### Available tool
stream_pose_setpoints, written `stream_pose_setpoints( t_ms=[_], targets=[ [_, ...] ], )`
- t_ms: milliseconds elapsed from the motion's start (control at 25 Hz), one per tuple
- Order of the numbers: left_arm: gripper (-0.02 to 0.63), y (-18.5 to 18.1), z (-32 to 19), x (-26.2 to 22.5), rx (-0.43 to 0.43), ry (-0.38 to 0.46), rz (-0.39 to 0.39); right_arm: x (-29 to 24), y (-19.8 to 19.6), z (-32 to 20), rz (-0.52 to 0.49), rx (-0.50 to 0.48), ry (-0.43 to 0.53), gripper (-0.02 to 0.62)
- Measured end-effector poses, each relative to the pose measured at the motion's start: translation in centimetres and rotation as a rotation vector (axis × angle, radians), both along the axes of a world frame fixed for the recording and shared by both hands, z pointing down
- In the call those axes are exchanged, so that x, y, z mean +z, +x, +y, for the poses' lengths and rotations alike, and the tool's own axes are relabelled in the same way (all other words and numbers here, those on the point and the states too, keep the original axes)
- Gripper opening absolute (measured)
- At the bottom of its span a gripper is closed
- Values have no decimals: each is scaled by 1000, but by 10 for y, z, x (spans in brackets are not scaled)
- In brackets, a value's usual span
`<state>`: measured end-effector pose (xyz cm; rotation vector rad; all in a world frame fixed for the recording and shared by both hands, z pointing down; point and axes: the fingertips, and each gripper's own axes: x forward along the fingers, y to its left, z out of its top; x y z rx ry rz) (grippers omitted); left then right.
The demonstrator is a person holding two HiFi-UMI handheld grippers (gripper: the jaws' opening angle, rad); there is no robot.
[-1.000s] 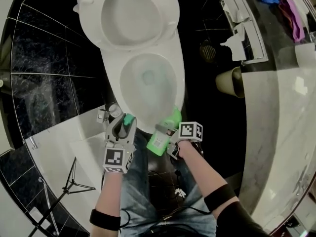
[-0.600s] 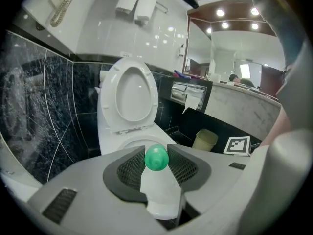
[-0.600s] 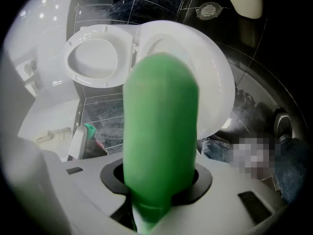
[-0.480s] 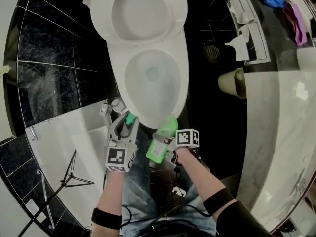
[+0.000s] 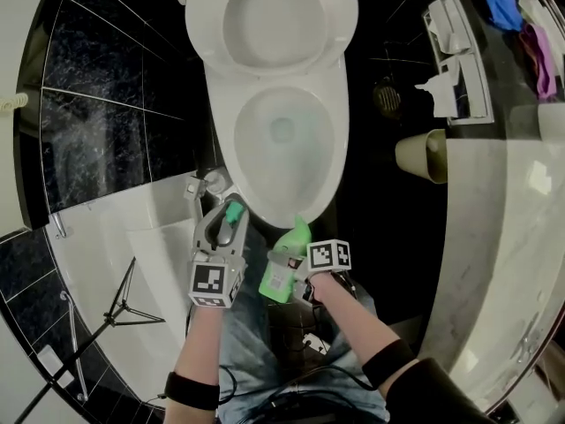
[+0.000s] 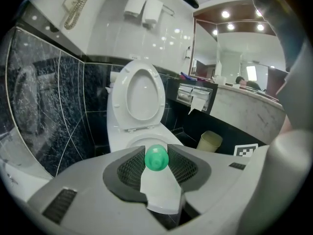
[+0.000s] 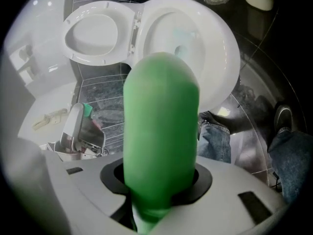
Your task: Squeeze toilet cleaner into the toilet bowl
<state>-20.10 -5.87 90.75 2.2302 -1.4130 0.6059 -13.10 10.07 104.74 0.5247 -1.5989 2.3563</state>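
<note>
The white toilet (image 5: pixel 281 140) stands with its seat and lid raised, bowl open; it also shows in the left gripper view (image 6: pixel 141 98) and the right gripper view (image 7: pixel 188 40). My right gripper (image 5: pixel 293 260) is shut on the green toilet cleaner bottle (image 5: pixel 284 263), which lies tilted with its nozzle end just short of the bowl's front rim. The bottle (image 7: pixel 160 131) fills the right gripper view. My left gripper (image 5: pixel 231 214) is shut on the small green cap (image 5: pixel 233 211), held left of the bottle beside the rim. The cap (image 6: pixel 156 158) sits between the pads.
A beige bin (image 5: pixel 422 155) stands right of the toilet on the dark floor, with a round floor drain (image 5: pixel 386 97) behind it. A paper holder (image 5: pixel 455 60) hangs by the marble counter (image 5: pixel 512 237). A tripod (image 5: pixel 119 318) stands at lower left. My jeans-clad legs (image 5: pixel 243 334) are below the grippers.
The right gripper has drawn the bottle back from over the bowl's front rim, toward me and the left gripper. The left gripper with the cap shifted slightly. The toilet sits higher in view.
</note>
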Motion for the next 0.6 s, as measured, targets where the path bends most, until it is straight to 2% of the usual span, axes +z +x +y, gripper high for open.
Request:
stream_pose_setpoints(
  t_ms=[160, 440, 600],
  targets=[
    [152, -13, 0, -2, -34, 0, 3, -2, -18, 1, -21, -15, -14, 178],
    [152, -40, -2, -1, -115, -10, 12, -4, -46, -17, -40, -107, 32, 178],
    [152, -55, -4, 3, -122, -8, -2, -1, -62, -28, -60, -110, 23, 178]
  ],
)
